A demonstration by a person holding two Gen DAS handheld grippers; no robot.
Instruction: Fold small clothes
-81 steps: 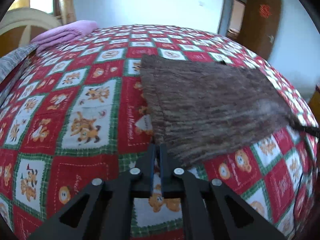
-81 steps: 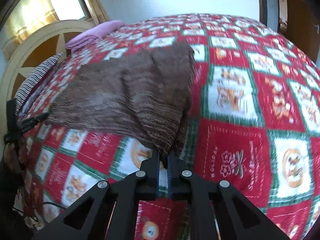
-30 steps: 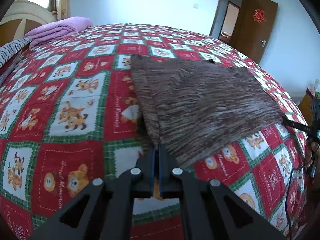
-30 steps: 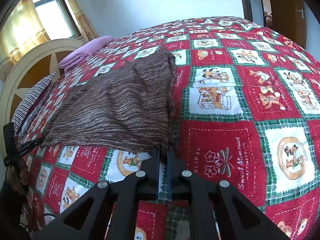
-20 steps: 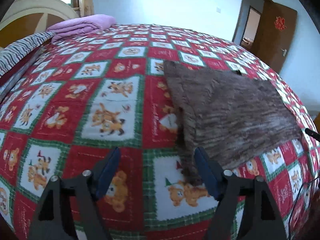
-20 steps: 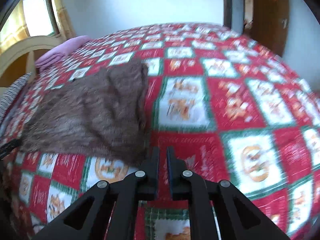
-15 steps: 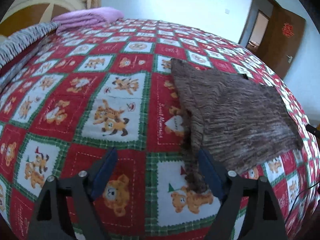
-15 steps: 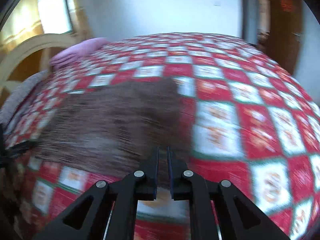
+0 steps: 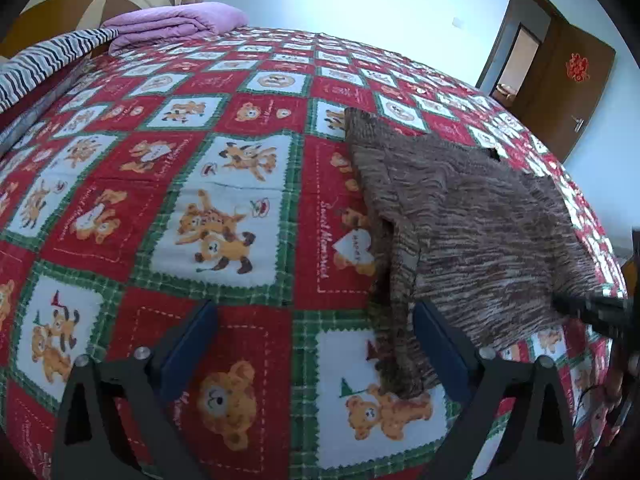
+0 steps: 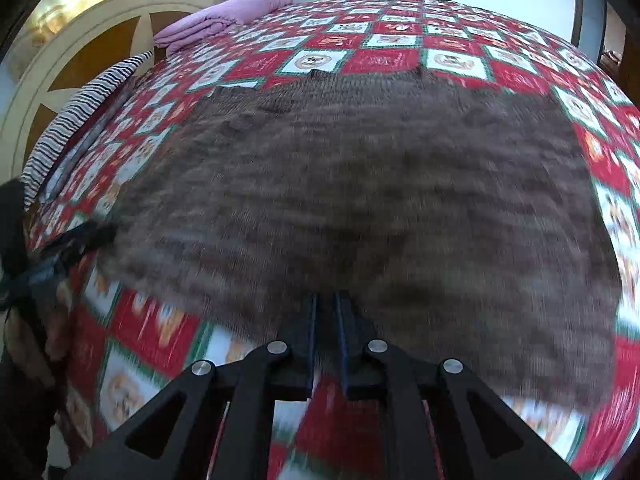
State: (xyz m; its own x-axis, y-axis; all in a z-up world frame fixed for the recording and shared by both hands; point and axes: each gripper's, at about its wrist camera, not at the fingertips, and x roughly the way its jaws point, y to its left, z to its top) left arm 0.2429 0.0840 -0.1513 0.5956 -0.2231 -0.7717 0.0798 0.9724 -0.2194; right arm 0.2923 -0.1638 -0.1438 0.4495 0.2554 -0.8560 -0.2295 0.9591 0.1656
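Brown knit garment [image 9: 472, 216] is being laid flat on bed [image 9: 224, 128]; left gripper [image 9: 316, 340] jaws wide open, empty; right gripper [image 10: 325, 320] jaws nearly closed, grip on near hem untellable; hem should be smoothed before folding.

We note a brown, streaky-striped knit garment [image 9: 472, 232] on a red, white and green checked bedspread [image 9: 224, 216] printed with orange bears. Lilac folded blanket [image 9: 176, 24] and black-and-white striped cloth [image 9: 44, 60] at far-left corner.
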